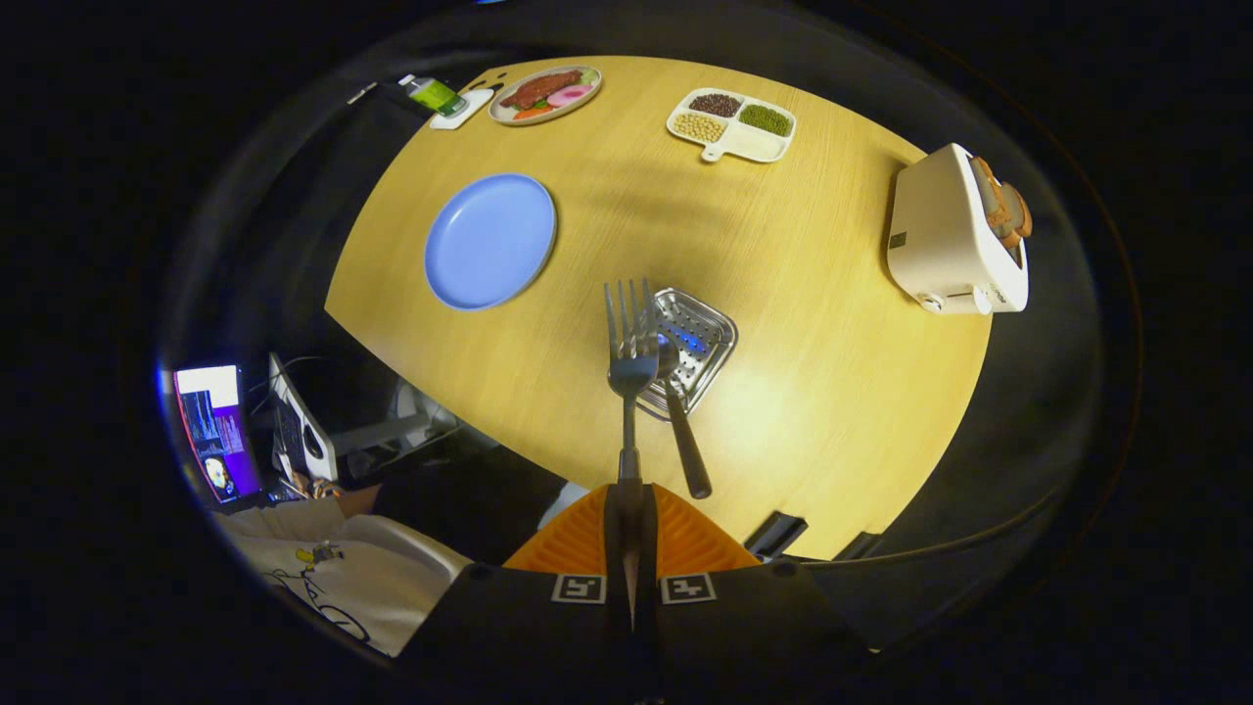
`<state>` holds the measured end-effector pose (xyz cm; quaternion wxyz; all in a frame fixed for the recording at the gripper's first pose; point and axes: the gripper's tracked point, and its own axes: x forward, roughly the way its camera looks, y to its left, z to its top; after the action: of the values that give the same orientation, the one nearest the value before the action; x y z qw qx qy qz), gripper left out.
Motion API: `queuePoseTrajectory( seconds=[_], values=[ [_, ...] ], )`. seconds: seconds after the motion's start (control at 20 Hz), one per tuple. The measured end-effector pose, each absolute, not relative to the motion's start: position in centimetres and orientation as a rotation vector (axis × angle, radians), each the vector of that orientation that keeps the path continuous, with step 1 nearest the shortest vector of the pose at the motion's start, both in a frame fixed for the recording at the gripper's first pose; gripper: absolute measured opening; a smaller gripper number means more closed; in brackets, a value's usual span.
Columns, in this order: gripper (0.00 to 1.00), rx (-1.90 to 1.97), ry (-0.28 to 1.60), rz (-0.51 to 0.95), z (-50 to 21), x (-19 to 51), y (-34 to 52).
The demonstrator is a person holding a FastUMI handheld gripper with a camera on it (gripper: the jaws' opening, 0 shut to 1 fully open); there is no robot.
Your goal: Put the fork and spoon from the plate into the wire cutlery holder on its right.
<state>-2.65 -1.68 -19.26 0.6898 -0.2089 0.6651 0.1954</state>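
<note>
One fork (630,343) pinched in tongs (628,490) (tines up); one spoon (680,421) in holder (697,338); one plate (489,241)

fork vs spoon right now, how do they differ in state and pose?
The fork is clamped by its handle between the gripper fingers, held above the table; the spoon is free, already in the wire cutlery holder. The fork's tines point straight ahead of the fingers; the spoon leans, bowl down in the holder, dark handle sticking out toward the gripper. Both are off the blue plate.
</note>
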Motion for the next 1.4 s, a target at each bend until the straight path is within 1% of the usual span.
queuePoseTrajectory(
  seconds=[0.25,0.6,0.65,0.9,0.95,1.0,1.15,1.2,1.3,1.35,1.4],
  values=[
    [0.07,-0.543,1.592,0.444,-21.1,-1.4,-3.5],
    [0.08,-0.509,1.706,0.433,-22.8,0.5,-3.2],
    [0.1,-0.501,1.717,0.426,-22.9,0.7,-3.2],
    [0.14,-0.484,1.734,0.422,-23.5,1.6,-2.8],
    [0.28,-0.473,1.722,0.43,-23.3,1.8,-2.6],
    [0.34,-0.457,1.697,0.437,-23.0,2.1,-2.2],
    [0.8,-0.394,1.615,0.457,-21.7,2.8,-1.1],
    [0.77,-0.363,1.589,0.47,-21.2,2.7,-0.7],
    [0.98,-0.308,1.533,0.473,-20.1,2.8,-0.2],
    [1.0,-0.282,1.5,0.475,-19.6,2.7,0.0],
    [0.99,-0.26,1.461,0.469,-18.4,2.5,-0.2]
  ],
)
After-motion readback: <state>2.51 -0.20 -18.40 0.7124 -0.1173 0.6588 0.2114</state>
